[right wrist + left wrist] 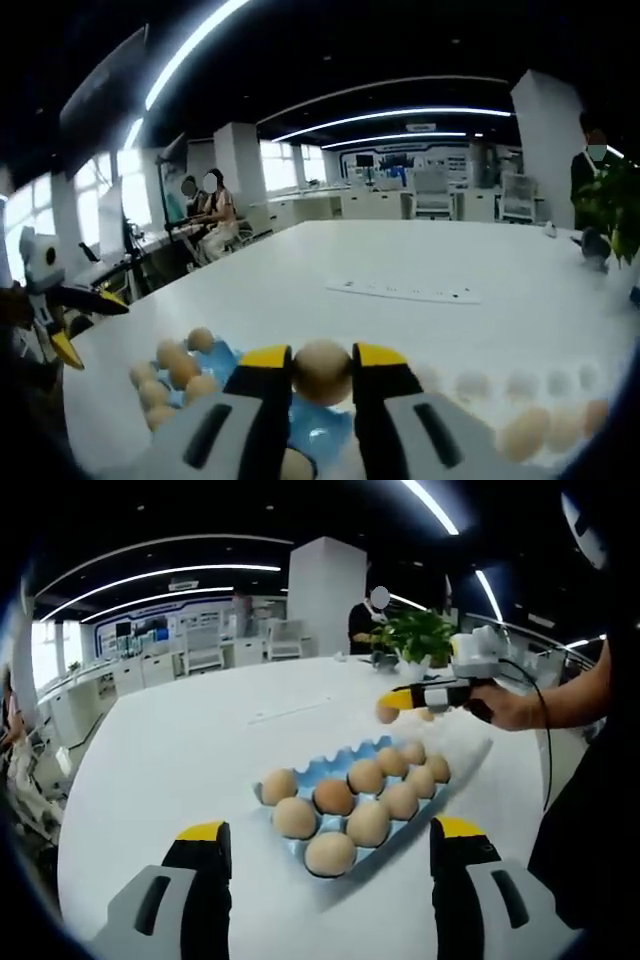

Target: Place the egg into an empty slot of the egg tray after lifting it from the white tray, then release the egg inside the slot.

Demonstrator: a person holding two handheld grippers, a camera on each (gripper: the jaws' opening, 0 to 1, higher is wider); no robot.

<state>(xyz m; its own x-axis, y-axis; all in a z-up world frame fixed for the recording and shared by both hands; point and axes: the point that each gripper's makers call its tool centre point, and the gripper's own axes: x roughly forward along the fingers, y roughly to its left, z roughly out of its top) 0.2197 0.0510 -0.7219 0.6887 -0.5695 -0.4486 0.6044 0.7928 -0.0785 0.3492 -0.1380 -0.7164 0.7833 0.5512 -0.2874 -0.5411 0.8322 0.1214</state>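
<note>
Spreading under both views, the broad white round-edged table [200,750] carries everything you are working with. On it, in the left gripper view, lies the light blue moulded plastic egg tray [345,758], its cups filled with ten tan eggs in two rows, nearest egg [329,853] at the front corner. In the right gripper view the same blue tray [215,358] sits below and left of your jaws, with several eggs lined along its left side. The white tray [520,395] lies low on the right there, with pale and tan eggs resting in a row; its edges are too blurred to trace.

Your right gripper [321,372] is closed on a single tan egg [322,370], both yellow tips pressed against its sides, held above the table just over the blue tray's edge. From the left gripper view that gripper [392,706] hangs beyond the tray's far end with the egg [387,712] at its tip. Your left gripper [330,832] has its jaws spread wide, gripping nothing, with the tray's near corner between them.
</note>
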